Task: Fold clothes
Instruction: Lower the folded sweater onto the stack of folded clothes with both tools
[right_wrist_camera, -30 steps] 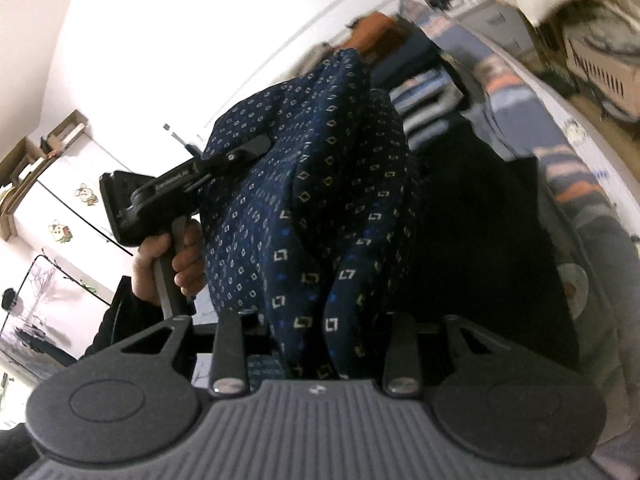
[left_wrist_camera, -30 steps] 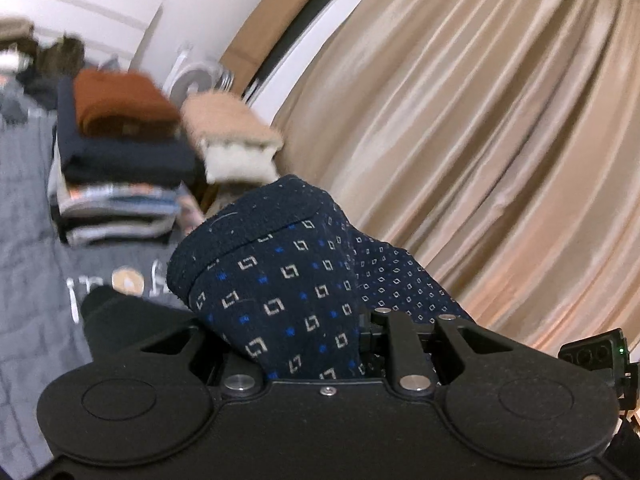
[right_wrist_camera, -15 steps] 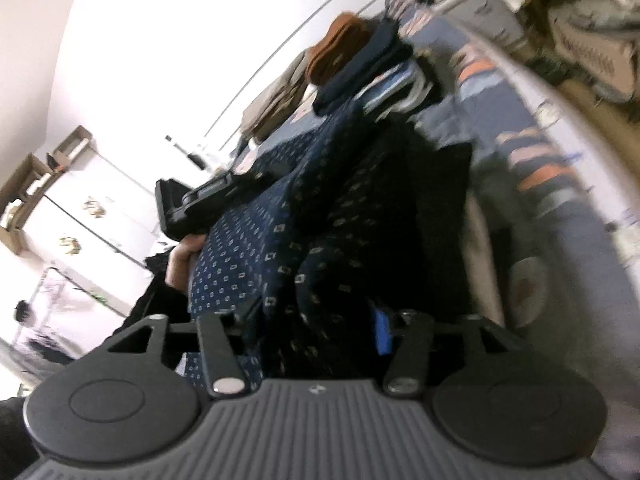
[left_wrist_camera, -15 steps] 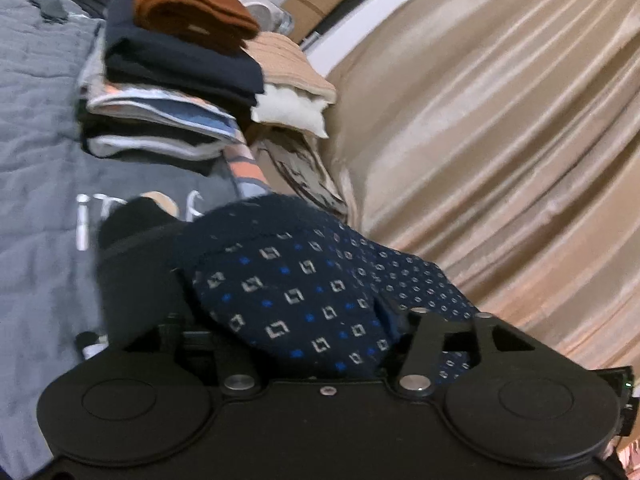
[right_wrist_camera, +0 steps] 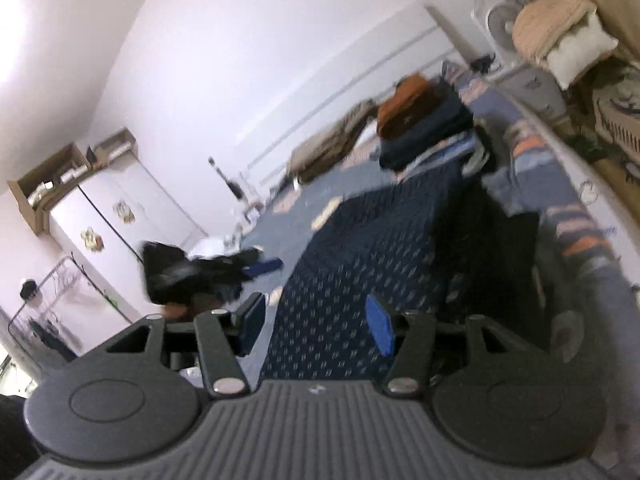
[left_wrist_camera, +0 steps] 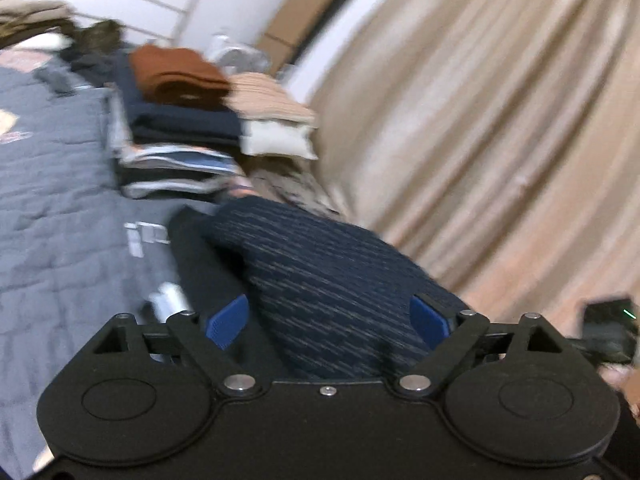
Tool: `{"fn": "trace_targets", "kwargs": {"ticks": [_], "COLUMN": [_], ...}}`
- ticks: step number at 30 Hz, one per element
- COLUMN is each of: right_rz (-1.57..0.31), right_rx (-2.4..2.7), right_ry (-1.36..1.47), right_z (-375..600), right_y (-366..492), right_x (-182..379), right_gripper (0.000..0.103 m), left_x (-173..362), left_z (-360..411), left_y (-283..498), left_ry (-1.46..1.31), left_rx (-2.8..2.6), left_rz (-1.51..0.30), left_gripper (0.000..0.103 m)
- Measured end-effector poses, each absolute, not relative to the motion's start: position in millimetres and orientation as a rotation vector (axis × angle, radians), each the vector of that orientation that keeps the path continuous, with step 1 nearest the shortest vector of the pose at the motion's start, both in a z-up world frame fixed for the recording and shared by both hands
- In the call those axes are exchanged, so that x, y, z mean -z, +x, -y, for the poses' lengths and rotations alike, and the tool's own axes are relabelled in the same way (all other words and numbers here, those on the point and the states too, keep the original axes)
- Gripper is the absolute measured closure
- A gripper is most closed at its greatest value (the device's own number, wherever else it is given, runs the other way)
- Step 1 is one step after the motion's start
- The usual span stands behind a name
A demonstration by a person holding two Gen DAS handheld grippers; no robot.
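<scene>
A navy garment with a small square print (right_wrist_camera: 360, 248) lies spread on the bed, reaching towards the stack of folded clothes. In the left wrist view a fold of the garment (left_wrist_camera: 328, 280) sits between the blue pads (left_wrist_camera: 226, 322) of my left gripper (left_wrist_camera: 328, 320). Its jaws are opening wide and the pads do not press the cloth. My right gripper (right_wrist_camera: 316, 324) stands open low over the near end of the garment, pads clear of it. The left gripper (right_wrist_camera: 192, 272) also shows in the right wrist view, blurred, off the garment's left edge.
A stack of folded clothes (left_wrist_camera: 172, 120) topped by a rust-brown piece stands further along the grey quilted bed (left_wrist_camera: 60, 220). Beige pillows (left_wrist_camera: 276, 120) and a tan curtain (left_wrist_camera: 480, 120) lie to the right. A white wardrobe (right_wrist_camera: 120, 220) stands at the left wall.
Both grippers held the navy garment up a second ago. Their jaws have since spread and the garment has dropped flat onto the bed. The left gripper has swung away to the side.
</scene>
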State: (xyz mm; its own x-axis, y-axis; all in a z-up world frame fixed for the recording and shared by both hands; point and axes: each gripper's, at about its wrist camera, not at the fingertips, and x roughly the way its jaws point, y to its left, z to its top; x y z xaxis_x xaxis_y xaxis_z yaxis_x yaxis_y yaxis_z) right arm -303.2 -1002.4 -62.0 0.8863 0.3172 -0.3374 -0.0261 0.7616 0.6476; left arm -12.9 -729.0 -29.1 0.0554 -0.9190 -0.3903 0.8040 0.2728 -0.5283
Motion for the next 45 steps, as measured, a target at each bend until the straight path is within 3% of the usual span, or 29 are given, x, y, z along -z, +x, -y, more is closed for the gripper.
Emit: {"fn": "trace_targets", "kwargs": {"ticks": [8, 19, 21, 24, 36, 45], "right_rz": [-0.564, -0.591, -0.594, -0.602, -0.618, -0.617], "right_rx": [-0.125, -0.138, -0.136, -0.121, -0.032, 0.092], "right_ry": [0.706, 0.713, 0.706, 0.69, 0.637, 0.479], "right_z": [1000, 1005, 1005, 1002, 988, 961], "right_y": [-295, -301, -300, -300, -303, -303], "right_x": [95, 105, 104, 102, 83, 48], "right_gripper": [0.049, 0.049, 0.049, 0.049, 0.048, 0.036], "left_x": [40, 102, 102, 98, 101, 72], "left_z": [739, 733, 731, 727, 745, 753], "left_y": [-78, -92, -94, -102, -119, -139], "left_ry": [-0.203, -0.279, -0.275, -0.253, -0.104, 0.088], "left_rx": [1.492, 1.489, 1.485, 1.484, 1.329, 1.165], "left_rz": [-0.803, -0.945, -0.948, -0.935, -0.956, -0.828], "left_gripper": [0.011, 0.011, 0.01, 0.001, 0.0, 0.0]}}
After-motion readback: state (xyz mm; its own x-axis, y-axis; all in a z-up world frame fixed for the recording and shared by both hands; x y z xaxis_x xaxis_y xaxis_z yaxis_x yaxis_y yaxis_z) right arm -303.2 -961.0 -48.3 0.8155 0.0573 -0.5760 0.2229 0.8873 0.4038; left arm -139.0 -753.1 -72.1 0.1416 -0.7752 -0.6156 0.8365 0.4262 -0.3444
